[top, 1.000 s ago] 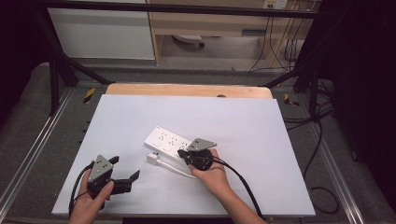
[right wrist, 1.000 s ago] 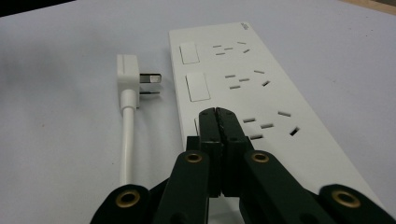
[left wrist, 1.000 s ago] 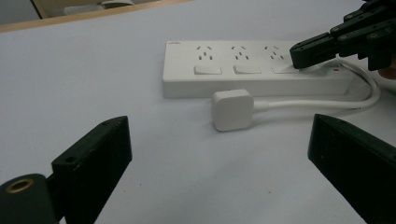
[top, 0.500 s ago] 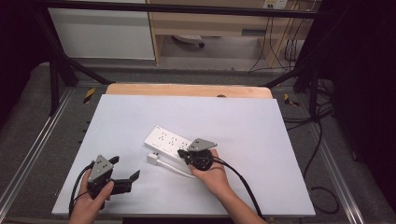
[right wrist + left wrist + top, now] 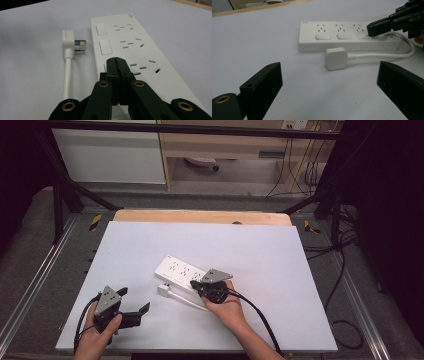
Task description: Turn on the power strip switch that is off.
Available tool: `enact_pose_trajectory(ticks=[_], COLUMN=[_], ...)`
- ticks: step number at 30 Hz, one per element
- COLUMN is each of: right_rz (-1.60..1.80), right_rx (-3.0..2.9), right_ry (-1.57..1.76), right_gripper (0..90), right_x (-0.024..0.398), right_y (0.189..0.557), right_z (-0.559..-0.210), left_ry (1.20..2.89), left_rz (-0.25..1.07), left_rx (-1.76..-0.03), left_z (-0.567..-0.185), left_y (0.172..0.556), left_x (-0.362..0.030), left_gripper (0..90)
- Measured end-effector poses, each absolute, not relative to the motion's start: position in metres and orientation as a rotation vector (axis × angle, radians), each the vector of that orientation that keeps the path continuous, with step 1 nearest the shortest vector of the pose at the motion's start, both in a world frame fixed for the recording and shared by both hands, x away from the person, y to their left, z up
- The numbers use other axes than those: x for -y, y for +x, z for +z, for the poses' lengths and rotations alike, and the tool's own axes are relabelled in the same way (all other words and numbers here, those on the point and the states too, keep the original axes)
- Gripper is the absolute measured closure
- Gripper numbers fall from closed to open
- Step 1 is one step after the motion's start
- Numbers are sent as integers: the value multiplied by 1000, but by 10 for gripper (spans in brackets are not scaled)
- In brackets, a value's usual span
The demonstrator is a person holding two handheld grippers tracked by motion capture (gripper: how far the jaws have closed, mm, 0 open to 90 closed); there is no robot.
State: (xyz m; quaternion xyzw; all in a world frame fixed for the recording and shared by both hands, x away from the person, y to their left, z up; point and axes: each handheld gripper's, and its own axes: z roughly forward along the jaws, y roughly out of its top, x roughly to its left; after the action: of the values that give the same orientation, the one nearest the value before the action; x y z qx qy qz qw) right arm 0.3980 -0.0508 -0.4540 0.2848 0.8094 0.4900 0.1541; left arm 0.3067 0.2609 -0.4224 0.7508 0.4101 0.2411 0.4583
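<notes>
Plug (image 5: 335, 58) beside power strip (image 5: 130, 47): light, rigid; we judged body best hold. Right gripper (image 5: 117, 65) closed empty on switch; left gripper (image 5: 134, 309) wide open.

White rectangular plastic power strip (image 5: 181, 272): lies flat, face up, near mid-table on the pale sheet, set diagonally. Three socket groups, each with a white rocker switch (image 5: 105, 46) alongside. White flat-sided plug (image 5: 335, 58) with metal prongs (image 5: 80, 46): lies just beside the strip, unplugged; its white cable (image 5: 67, 75) runs alongside the strip.
</notes>
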Motion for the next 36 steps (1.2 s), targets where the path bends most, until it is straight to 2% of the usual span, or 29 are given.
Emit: enact_pose_trajectory(ticks=[36], right_rz=[1420], right_rx=[-2308], right_ry=[800], right_gripper=[900], right_x=[47], right_y=[394], right_z=[-457], left_ry=[1848], left_rz=[595], left_rx=[-1012], left_z=[-422], left_y=[306], left_x=[-261], left_gripper=[63])
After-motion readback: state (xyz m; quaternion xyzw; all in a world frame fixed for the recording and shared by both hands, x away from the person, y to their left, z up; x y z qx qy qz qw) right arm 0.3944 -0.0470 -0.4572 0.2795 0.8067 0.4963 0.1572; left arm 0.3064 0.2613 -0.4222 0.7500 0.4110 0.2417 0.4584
